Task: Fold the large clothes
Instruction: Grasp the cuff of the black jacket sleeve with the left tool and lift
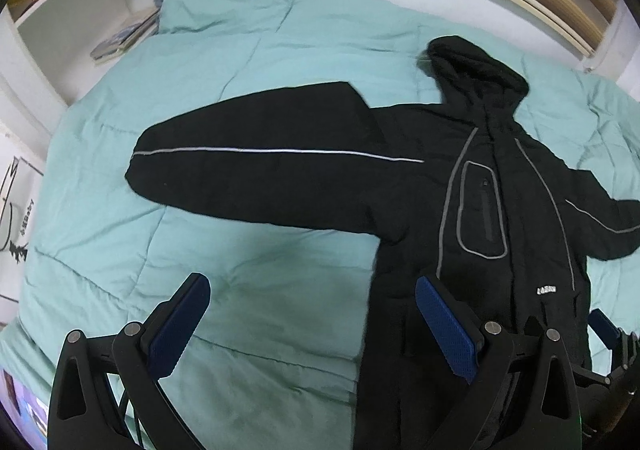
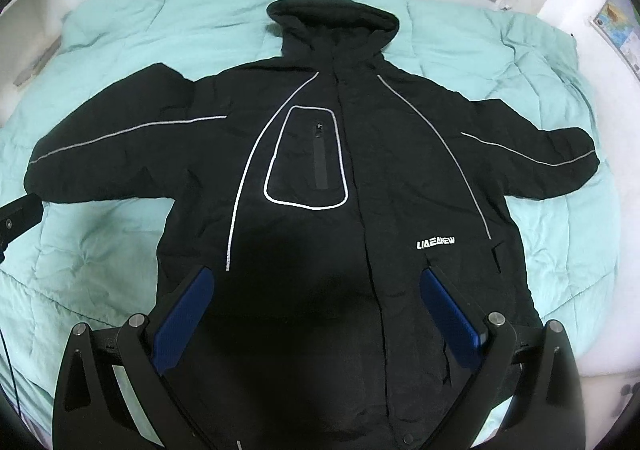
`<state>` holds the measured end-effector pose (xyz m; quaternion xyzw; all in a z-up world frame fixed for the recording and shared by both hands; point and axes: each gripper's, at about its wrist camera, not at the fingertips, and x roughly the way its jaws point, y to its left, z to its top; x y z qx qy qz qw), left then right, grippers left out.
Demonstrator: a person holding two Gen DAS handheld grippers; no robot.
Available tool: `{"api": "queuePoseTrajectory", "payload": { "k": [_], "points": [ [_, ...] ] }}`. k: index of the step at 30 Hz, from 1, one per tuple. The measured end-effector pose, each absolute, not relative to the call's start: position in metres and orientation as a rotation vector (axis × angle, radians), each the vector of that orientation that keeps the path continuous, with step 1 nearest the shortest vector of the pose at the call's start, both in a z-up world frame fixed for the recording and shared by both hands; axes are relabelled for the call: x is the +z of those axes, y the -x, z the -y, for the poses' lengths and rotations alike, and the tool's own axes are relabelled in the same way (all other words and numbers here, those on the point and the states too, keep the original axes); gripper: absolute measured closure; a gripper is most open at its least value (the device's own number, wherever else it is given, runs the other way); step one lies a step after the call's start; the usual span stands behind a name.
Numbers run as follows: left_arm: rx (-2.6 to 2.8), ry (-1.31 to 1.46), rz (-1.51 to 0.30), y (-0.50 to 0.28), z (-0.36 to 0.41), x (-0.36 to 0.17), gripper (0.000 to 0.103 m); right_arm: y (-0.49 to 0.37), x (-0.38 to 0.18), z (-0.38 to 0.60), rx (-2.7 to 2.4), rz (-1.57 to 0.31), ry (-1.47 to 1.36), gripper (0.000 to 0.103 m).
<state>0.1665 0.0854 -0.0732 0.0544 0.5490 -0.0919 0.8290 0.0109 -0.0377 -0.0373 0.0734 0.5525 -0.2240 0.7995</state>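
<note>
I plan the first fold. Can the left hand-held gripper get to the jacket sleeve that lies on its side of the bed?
Probably yes. The left hand-held gripper is open and holds nothing, and only bare green quilt lies between it and the sleeve, which lies flat and uncovered.

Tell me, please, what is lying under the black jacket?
The black jacket lies spread flat, front up, on a teal quilt, which shows all around it. Whatever the quilt covers, and anything directly beneath the jacket, is hidden.
</note>
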Motion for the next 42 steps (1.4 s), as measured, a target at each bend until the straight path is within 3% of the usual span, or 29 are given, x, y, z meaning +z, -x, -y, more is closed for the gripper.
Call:
{"api": "queuePoseTrajectory", "payload": {
  "k": [7, 17, 22, 29, 34, 35, 37, 39, 42],
  "points": [
    [-0.055, -0.04, -1.214, -0.2, -0.134, -0.113, 0.001, -0.031, -0.056, 0.025, -0.423, -1.221, -0.127, 0.0],
    [0.11, 0.277, -1.092, -0.282, -0.29, -0.158, 0.001, -0.088, -0.075, -0.018, -0.217, -1.131, 0.023, 0.0],
    [0.044, 0.474, -1.096, -0.324, -0.339, -0.199, 0.001, -0.128, -0.092, -0.04, -0.145, -1.142, 0.045, 0.006],
    [-0.001, 0.648, -1.095, -0.358, -0.361, -0.247, 0.001, -0.16, -0.112, -0.059, -0.095, -1.147, 0.103, 0.006],
    [0.012, 0.598, -1.104, -0.374, -0.348, -0.263, 0.002, -0.174, -0.125, -0.055, -0.091, -1.162, 0.103, 0.006],
    [0.016, 0.582, -1.099, -0.376, -0.346, -0.264, 0.007, -0.176, -0.125, -0.054, -0.093, -1.161, 0.105, 0.006],
    [0.018, 0.547, -1.091, -0.378, -0.339, -0.262, 0.031, -0.184, -0.127, -0.051, -0.099, -1.153, 0.108, 0.006],
    [0.022, 0.503, -1.074, -0.377, -0.335, -0.255, 0.066, -0.191, -0.129, -0.048, -0.098, -1.143, 0.106, 0.006],
    [0.034, 0.482, -1.001, -0.369, -0.333, -0.231, 0.082, -0.202, -0.132, -0.044, -0.089, -1.128, 0.089, 0.013]
  ]
}}
